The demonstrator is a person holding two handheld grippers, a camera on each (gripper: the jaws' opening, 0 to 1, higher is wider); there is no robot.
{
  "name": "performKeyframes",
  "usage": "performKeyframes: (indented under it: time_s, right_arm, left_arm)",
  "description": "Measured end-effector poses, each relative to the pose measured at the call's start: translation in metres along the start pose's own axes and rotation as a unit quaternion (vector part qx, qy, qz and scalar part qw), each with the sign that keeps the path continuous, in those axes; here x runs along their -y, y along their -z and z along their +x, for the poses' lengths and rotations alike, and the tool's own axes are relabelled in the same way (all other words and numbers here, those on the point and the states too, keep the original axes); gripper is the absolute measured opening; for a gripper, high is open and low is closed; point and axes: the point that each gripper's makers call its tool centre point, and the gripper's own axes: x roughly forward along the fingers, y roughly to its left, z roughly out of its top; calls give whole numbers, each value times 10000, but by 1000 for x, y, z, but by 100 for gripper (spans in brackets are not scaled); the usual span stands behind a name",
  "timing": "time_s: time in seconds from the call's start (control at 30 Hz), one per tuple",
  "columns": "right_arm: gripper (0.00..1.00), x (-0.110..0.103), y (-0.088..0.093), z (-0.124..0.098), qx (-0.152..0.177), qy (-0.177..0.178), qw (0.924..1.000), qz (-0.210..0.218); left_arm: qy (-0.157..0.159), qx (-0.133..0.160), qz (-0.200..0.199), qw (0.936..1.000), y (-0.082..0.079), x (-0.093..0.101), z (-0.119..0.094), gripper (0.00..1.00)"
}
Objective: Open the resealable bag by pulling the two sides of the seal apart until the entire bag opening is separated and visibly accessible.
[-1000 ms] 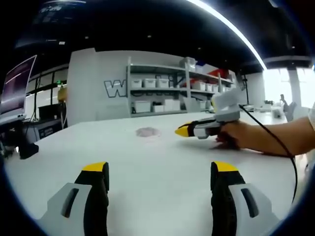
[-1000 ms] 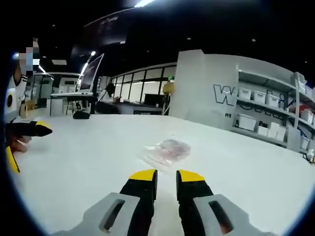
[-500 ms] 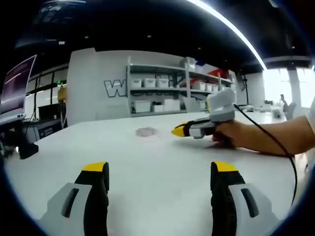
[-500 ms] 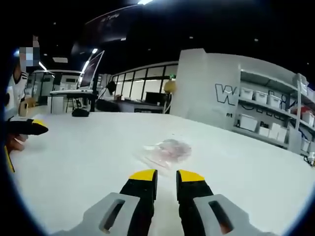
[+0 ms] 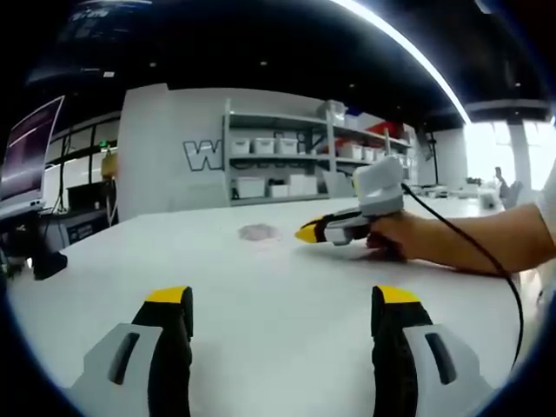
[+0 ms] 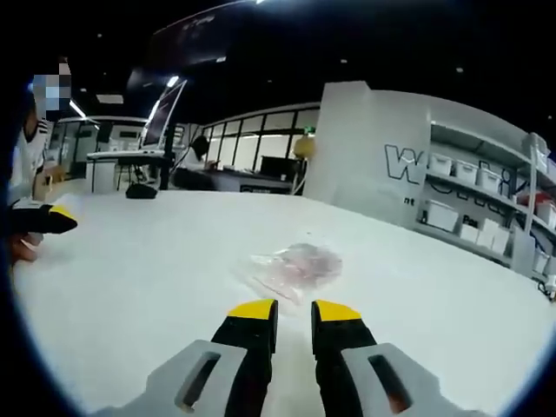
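A small clear resealable bag [image 6: 295, 265] with pinkish contents lies flat on the white table [image 6: 139, 278], just ahead of my right gripper [image 6: 294, 309]. That gripper's yellow-tipped jaws stand close together with nothing between them. In the left gripper view the bag [image 5: 258, 233] is a faint patch far across the table. My left gripper [image 5: 282, 297] hovers low over the table [image 5: 278, 347] with its jaws wide apart and empty. The right gripper [image 5: 308, 232] comes in from the right in a person's hand [image 5: 400, 236], its tip a short way from the bag. The left gripper's tip [image 6: 42, 219] shows at the left edge.
Shelving with white bins [image 5: 278, 165] stands behind the table, against a grey wall with large lettering. A monitor [image 5: 30, 152] and a dark object [image 5: 48, 265] sit at the far left. A cable [image 5: 486, 252] trails from the right gripper along the person's arm.
The right gripper has slid across the table toward the bag, which now sits a little closer and larger in its view. The left gripper has stayed put.
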Motion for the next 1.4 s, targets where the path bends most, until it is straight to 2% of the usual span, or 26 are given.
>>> performKeyframes:
  time_s: [0.47, 0.9, 1.17, 1.3, 1.4]
  right_arm:
    - [14, 2, 8, 6, -201, -13, 9997, -148]
    - [14, 6, 14, 13, -700, -139, 9967, -394]
    - [13, 11, 12, 19, -763, -19, 9950, -650]
    - [13, 14, 6, 21, -643, 57, 9951, -743]
    - [13, 14, 8, 21, -676, 98, 9934, -925]
  left_arm:
    - [0, -12, -2, 10000, 1, 2, 0, 83]
    - [-9, 9, -44, 10000, 1, 2, 0, 83]
    - [-5, 21, -94, 10000, 1, 2, -1, 82]
    - [-10, 22, -103, 9999, 2, 2, -1, 82]
    - [-10, 21, -108, 9999, 2, 2, -1, 82]
